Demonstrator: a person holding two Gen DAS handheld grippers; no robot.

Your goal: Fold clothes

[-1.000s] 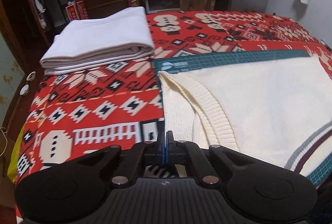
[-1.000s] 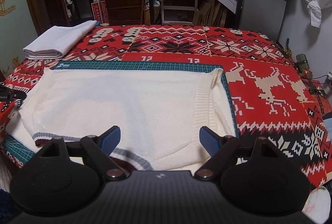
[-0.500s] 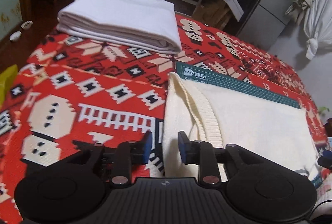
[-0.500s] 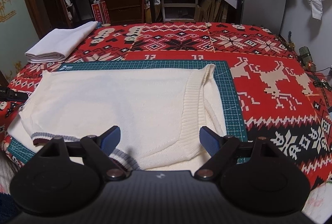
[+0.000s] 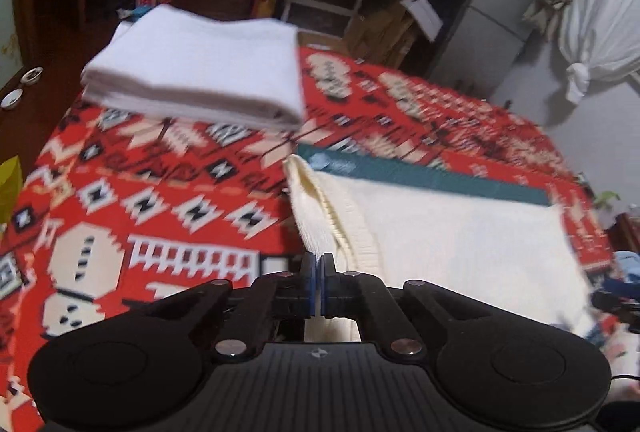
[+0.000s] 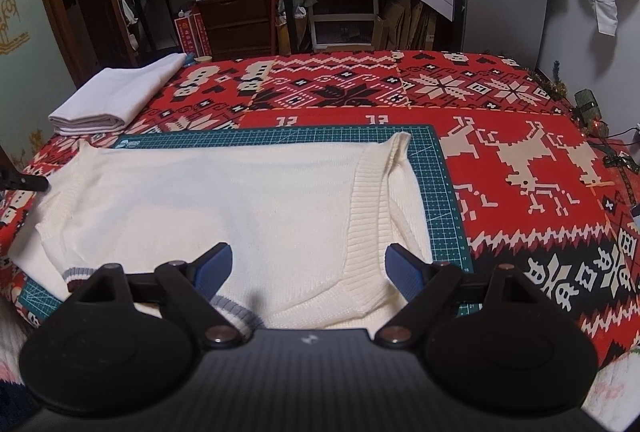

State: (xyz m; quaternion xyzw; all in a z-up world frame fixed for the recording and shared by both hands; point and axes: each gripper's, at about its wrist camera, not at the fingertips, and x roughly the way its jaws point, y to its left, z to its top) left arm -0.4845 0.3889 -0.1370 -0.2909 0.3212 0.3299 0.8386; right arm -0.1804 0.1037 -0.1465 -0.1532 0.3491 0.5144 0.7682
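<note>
Lying flat on a green cutting mat [image 6: 448, 192], a cream knitted vest [image 6: 224, 200] occupies the table [image 6: 520, 136], which is covered by a red patterned cloth bearing reindeer and snowflake motifs. The left gripper [image 5: 318, 280] has its blue-padded jaws clenched on the vest's ribbed side edge, so that the fabric runs away directly ahead of and to the right of the jaws. The right gripper [image 6: 308, 270] has its jaws spread wide and released, poised above the near part of the vest, with the ribbed armhole band [image 6: 362, 216] just ahead of the right-hand jaw and the grey-striped hem [image 6: 232, 308] below the left-hand jaw. A stack of folded white cloth [image 5: 200, 72] lies ahead and to the left of the left jaws, well apart from the vest. The mat carries a white logo [image 6: 130, 143] at its far left corner, too small to read; the digits "12" appear twice in the cloth pattern [image 6: 376, 120] beyond the mat. The left wrist view is motion-blurred.
</note>
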